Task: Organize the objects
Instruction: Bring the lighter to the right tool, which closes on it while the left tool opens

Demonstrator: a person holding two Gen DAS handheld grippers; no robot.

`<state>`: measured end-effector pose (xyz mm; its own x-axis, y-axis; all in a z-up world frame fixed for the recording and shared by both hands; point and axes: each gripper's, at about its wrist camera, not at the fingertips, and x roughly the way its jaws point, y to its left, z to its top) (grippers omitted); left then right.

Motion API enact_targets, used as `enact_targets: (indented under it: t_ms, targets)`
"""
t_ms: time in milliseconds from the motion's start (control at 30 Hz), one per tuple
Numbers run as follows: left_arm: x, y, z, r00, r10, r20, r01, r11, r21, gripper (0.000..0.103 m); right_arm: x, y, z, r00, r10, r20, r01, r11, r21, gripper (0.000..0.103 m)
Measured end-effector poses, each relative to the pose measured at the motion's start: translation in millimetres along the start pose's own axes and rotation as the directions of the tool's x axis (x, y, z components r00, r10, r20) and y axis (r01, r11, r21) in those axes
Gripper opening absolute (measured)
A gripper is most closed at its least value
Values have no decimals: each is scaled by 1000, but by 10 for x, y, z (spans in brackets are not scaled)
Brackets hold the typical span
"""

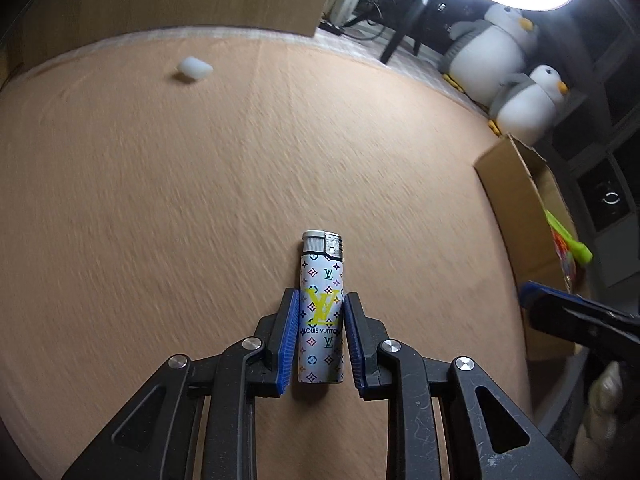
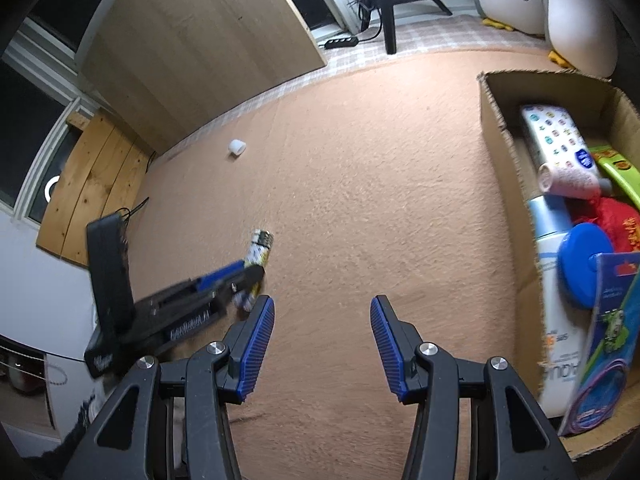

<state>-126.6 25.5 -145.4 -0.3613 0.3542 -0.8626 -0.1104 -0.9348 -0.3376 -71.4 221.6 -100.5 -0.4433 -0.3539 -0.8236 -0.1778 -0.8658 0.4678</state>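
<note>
My left gripper [image 1: 321,294] is shut on a white patterned lighter [image 1: 322,308], its blue pads pressing both sides, with the metal top pointing away over the orange carpet. The right wrist view shows the same lighter [image 2: 259,252] in the left gripper [image 2: 240,276] at the left, blurred. My right gripper [image 2: 323,302] stands open over bare carpet with nothing between its fingers; it also shows at the right edge [image 1: 560,308] of the left wrist view. A cardboard box [image 2: 496,128] holding several items sits to the right. A small white cap [image 1: 195,69] lies far off on the carpet.
Two plush penguins [image 1: 492,52] stand beyond the box [image 1: 508,184]. A wooden panel [image 2: 200,40] leans along the carpet's far edge, with a black power strip [image 2: 342,43] and a chair leg [image 2: 386,12] behind. Wooden boards [image 2: 92,184] lie at the left.
</note>
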Motion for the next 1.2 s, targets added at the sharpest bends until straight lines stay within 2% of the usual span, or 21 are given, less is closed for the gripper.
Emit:
enact_targets:
  t_ms: [267, 700, 800, 933, 1100, 1200]
  targets:
    - [-39, 2, -117, 999, -43, -22, 43, 999, -8, 25, 344, 172, -38, 996, 51, -67, -51, 999, 0, 47]
    - [-95, 19, -208, 999, -40, -22, 41, 999, 22, 25, 732, 246, -26, 984, 98, -146, -91, 995, 49, 46]
    - [-115, 57, -226, 997, -68, -21, 68, 998, 4, 25, 762, 249, -24, 985, 94, -148, -86, 995, 54, 46]
    - [-107, 89, -263, 984, -173, -46, 172, 985, -29, 30, 787, 284, -19, 985, 83, -150, -78, 996, 41, 46]
    - [-199, 77, -313, 989, -143, -46, 143, 990, -4, 31, 813, 366, 3, 987, 33, -158, -35, 999, -11, 46]
    - [-297, 166, -366, 995, -89, -41, 90, 996, 14, 31, 835, 452, 8, 986, -17, -166, 5, 998, -69, 46]
